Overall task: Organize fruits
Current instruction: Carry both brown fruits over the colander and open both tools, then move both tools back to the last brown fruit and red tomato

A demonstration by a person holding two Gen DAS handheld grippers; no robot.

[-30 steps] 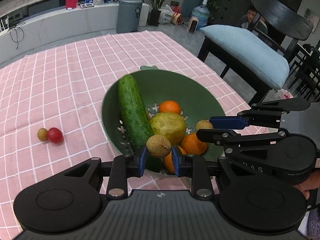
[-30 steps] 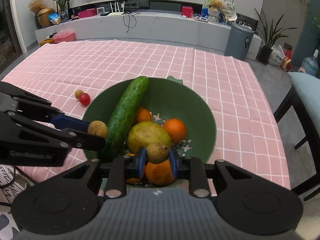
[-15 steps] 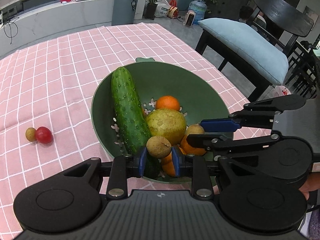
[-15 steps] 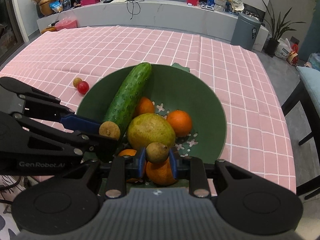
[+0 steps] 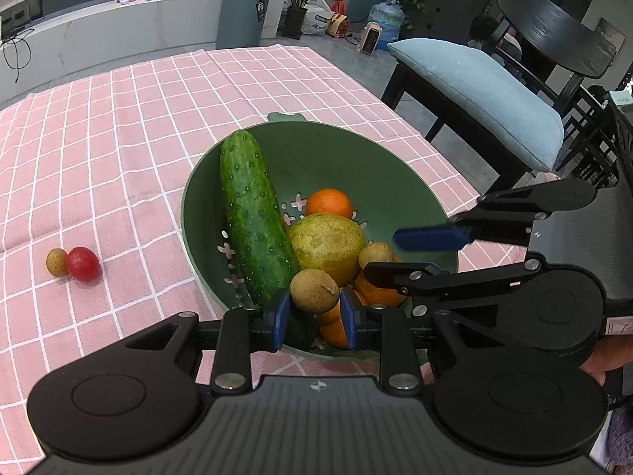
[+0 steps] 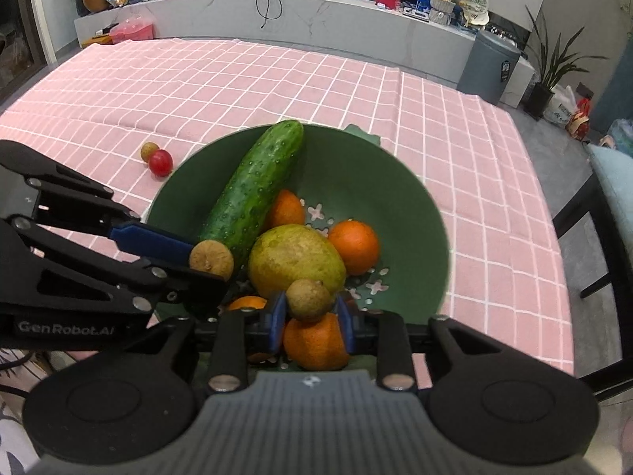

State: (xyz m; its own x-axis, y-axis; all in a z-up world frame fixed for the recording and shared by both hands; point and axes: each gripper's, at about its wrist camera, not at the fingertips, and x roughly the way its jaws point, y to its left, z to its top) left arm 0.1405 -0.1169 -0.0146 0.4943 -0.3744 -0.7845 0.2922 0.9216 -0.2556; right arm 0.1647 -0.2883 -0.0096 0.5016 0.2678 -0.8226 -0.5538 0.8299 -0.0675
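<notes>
A green colander bowl (image 5: 395, 166) lies below both claws, holding a cucumber (image 5: 253, 213), pear (image 5: 328, 241) and oranges. The left gripper (image 5: 314, 312) and right gripper (image 6: 308, 316) have just been opening, each with a longan (image 5: 314, 291) (image 6: 307, 300) loose between its pads.

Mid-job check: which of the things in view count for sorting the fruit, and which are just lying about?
In the job:
- green bowl
- cucumber, pear, oranges
- small brown fruit between each gripper's pads: left gripper, right gripper
- red tomato and brown fruit on the cloth

Lying about:
- grey bin
- cushioned chair
- potted plant
</notes>
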